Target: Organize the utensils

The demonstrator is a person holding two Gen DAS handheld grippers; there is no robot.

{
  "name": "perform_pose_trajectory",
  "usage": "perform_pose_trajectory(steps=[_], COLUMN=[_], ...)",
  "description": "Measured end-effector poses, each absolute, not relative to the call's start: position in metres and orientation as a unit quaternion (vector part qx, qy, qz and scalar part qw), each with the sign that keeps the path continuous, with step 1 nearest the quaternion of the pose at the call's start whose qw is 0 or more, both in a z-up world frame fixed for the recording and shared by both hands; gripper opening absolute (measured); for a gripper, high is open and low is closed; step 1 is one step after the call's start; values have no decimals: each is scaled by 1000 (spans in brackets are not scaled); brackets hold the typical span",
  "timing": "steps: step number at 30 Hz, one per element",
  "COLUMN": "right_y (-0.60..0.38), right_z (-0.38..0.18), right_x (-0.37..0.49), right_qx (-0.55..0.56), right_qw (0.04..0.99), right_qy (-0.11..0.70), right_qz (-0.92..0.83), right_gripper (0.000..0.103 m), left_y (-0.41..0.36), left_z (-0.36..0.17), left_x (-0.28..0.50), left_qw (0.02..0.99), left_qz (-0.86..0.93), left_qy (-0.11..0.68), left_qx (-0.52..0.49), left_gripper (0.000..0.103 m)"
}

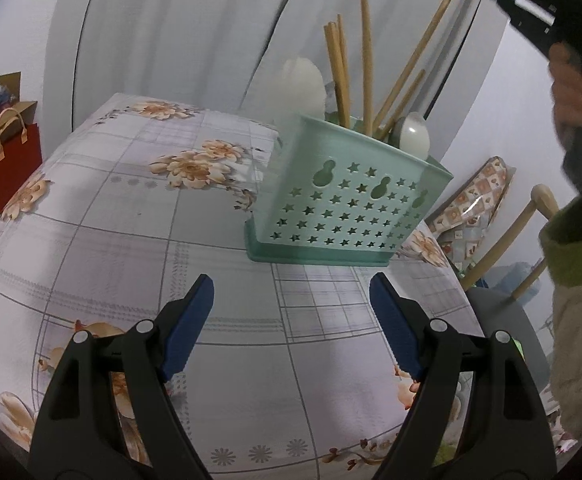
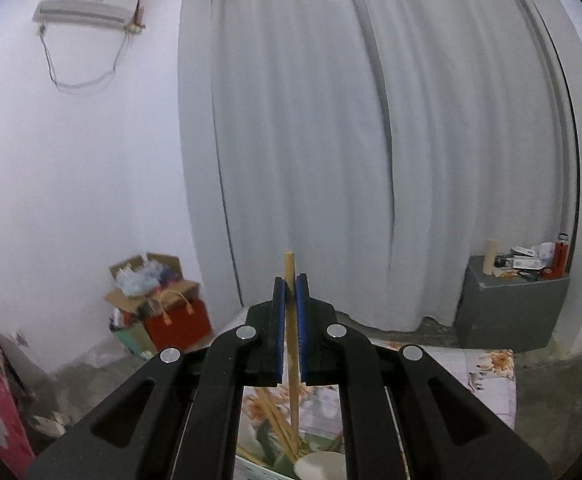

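The right gripper point(image 2: 290, 292) is clenching 1 thin wooden chopstick point(image 2: 291, 344) at lower centre, above the mint-green perforated plastic utensil caddy point(image 1: 343, 200). The left gripper point(image 1: 291, 304) is hovering released over the floral-patterned tablecloth point(image 1: 131, 240), with the caddy sitting right of centre.

Dim, flat indoor light; soft blur throughout; fisheye bending at edges.

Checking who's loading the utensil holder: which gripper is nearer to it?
Right gripper, directly above the utensil holder, clamping a chopstick. Left gripper hovers open short of it.
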State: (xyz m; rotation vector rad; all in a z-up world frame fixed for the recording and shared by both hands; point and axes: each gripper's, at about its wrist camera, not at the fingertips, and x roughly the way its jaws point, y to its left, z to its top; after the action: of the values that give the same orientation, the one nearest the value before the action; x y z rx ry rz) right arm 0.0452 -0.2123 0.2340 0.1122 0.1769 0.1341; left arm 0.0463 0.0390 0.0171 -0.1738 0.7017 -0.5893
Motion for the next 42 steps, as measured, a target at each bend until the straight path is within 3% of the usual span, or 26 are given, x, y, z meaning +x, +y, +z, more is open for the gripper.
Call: perform_pose_trajectory(steps=[10,12,14,22,27,34,39,42], right_y=[-222,-232,-242,-290,-286,-240,-213,-205], right_z=[173,171,170,144,98,43,31,32], right_x=[66,58,49,6,-20,-35,-37,-38], right_qx=[48,70,88,163,192,136,64,37], right_qw=[982,981,982,972,958,945,946,947], right_qy=[174,172,162,167,211,294,303,297], right_qz=[55,53,50,22,23,-42,-98,-118], right_gripper=[10,25,30,35,46,68,86,90], left_y=[42,40,39,34,29,21,19,17], left_z=[19,19,20,24,27,45,54,55], left_x=[47,48,49,52,49,46,47,47], left_qw=[896,896,897,900,901,929,944,949], left_qz=[-276,-275,-273,-272,-270,-189,-118,-76], left_qy=[338,338,338,333,332,318,309,305], left_qx=[-82,-81,-78,-76,-69,-26,4,28], left_gripper=[80,81,81,83,86,92,94,94])
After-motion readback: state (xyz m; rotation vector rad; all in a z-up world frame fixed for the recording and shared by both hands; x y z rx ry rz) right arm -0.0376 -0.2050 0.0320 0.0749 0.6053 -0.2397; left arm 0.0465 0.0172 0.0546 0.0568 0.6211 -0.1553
